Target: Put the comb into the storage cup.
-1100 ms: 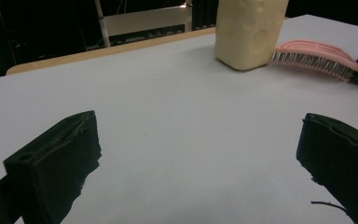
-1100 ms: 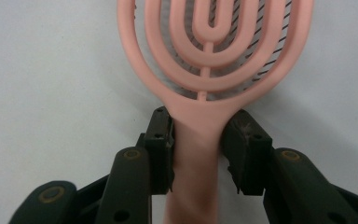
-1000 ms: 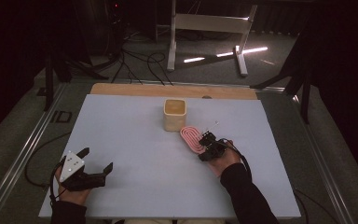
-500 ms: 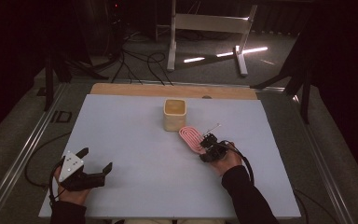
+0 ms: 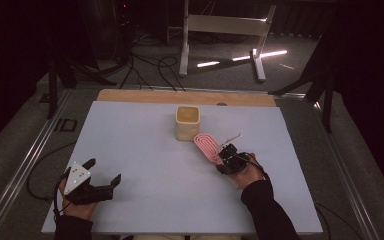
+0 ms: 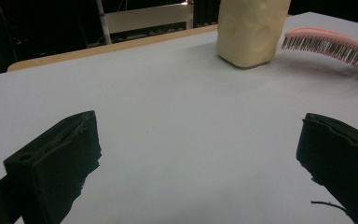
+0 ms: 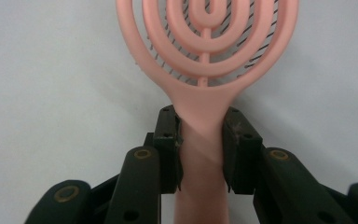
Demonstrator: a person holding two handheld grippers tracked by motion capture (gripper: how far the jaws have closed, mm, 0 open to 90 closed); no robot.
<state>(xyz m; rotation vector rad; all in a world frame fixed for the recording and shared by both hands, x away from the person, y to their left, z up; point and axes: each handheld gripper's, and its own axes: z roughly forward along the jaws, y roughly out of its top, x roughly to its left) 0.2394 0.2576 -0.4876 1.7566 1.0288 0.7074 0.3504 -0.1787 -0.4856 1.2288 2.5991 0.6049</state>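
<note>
The right gripper (image 7: 200,154) is pinching the handle of a pink hairbrush (image 7: 205,51), its two black jaws pressing on either side of the neck just below the looped head; they have just been closing onto it, with the handle between them. In the high view the right gripper (image 5: 228,156) is sitting right of the table's middle, with the hairbrush (image 5: 207,145) reaching away from it toward a cream-coloured cup (image 5: 187,122), the brush head lying just beside the cup's base but apart from it. The left gripper view is showing the brush (image 6: 328,44) bristles-down, its head seeming to ride slightly off the surface. The left gripper (image 5: 99,182) is resting near the front left corner with its jaws spread wide and nothing between them, well apart from the work. By my reading, the grasp is being secured and the lift is just starting; if the cup is the goal, the next move is calling for raising the brush clear of the white table (image 5: 130,145), tipping it and swinging it over the cup's open mouth without knocking its near wall. Room is generous: bare table is stretching to the left and toward the front edge, and the right edge is lying some way beyond the hand. The wooden strip (image 5: 145,96) at the far edge is sitting behind the cup, so a push forward is risking sliding the cup toward it.
</note>
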